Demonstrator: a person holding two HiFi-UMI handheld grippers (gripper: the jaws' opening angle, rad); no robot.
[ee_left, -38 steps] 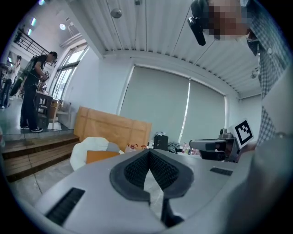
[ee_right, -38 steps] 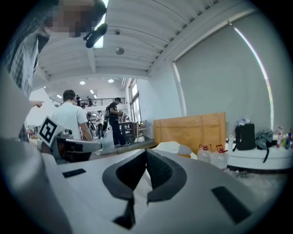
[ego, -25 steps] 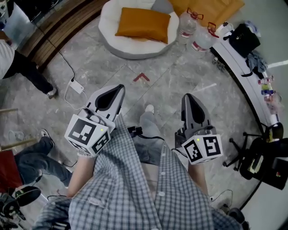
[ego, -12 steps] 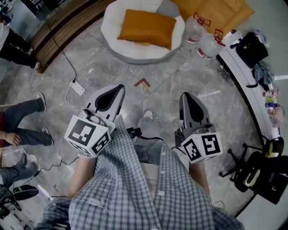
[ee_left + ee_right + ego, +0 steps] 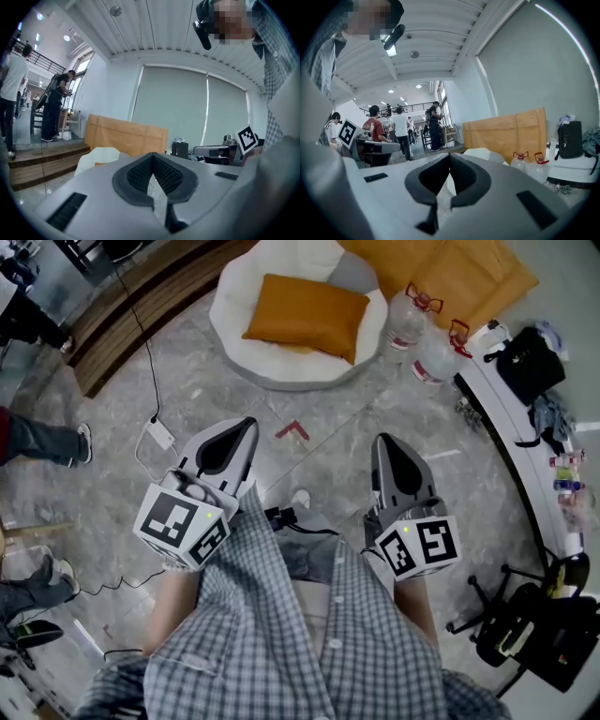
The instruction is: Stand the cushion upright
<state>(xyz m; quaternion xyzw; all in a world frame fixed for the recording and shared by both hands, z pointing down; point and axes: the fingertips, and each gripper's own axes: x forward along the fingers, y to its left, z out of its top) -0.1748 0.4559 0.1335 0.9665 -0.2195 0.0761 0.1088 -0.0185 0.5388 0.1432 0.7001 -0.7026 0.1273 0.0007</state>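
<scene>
Ahead on the floor, well apart from both grippers, the orange cushion (image 5: 307,315) lay flat on a round white floor seat (image 5: 272,367), its long axis running across the head view (tilted a little, right end lower). The left gripper (image 5: 246,425) and right gripper (image 5: 382,440) pointed toward it, jaws pressed together on nothing. It sat roughly between their lines, neither clearly nearer; both, I judged, must first close that gap.
</scene>
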